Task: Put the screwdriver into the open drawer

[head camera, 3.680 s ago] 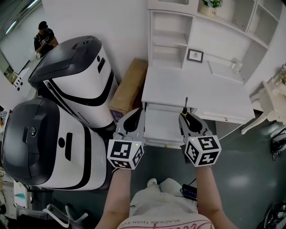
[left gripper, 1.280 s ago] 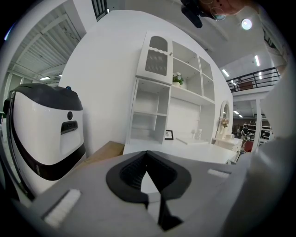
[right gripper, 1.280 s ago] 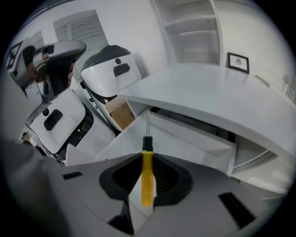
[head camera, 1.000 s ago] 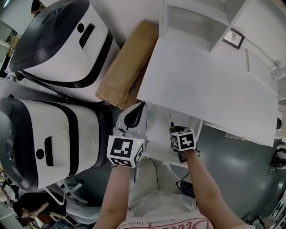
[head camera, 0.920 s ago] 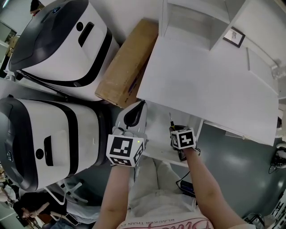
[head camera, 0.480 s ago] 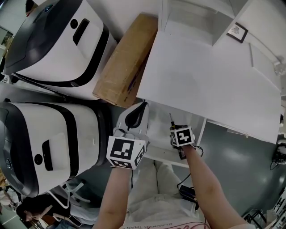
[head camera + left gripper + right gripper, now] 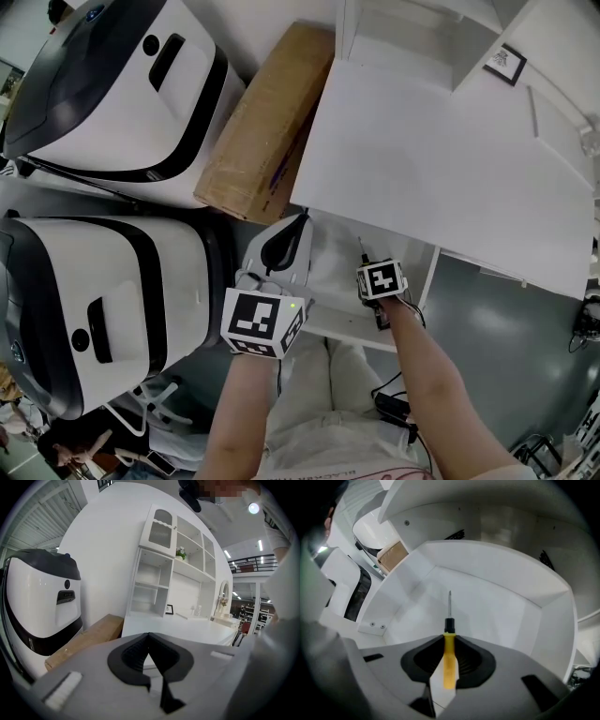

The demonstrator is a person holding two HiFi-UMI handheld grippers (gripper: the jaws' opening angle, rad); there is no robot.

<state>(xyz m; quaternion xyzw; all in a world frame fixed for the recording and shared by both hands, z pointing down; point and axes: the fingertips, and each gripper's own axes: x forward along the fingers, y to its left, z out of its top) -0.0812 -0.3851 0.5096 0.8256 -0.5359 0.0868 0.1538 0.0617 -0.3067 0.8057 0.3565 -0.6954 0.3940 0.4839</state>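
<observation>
The screwdriver point(image 7: 448, 660) has a yellow handle, a black collar and a thin metal shaft. My right gripper point(image 7: 449, 638) is shut on the handle and points steeply down into the open white drawer point(image 7: 497, 606), the tip hanging just above the drawer floor. In the head view the right gripper point(image 7: 368, 264) sits over the drawer point(image 7: 330, 274) below the desk top, with the screwdriver point(image 7: 362, 249) poking out past its marker cube. My left gripper point(image 7: 296, 223) hovers at the drawer's left edge, and its jaws point(image 7: 149, 637) are shut on nothing.
The white desk top point(image 7: 450, 169) overhangs the back of the drawer. A cardboard box point(image 7: 262, 122) leans beside the desk's left side. Two big white-and-black machines point(image 7: 103, 84) point(image 7: 84, 300) stand at the left. A shelf unit point(image 7: 159, 588) rises behind the desk.
The right gripper has sunk deeper into the drawer with the screwdriver and tipped further down. The left gripper has hardly moved.
</observation>
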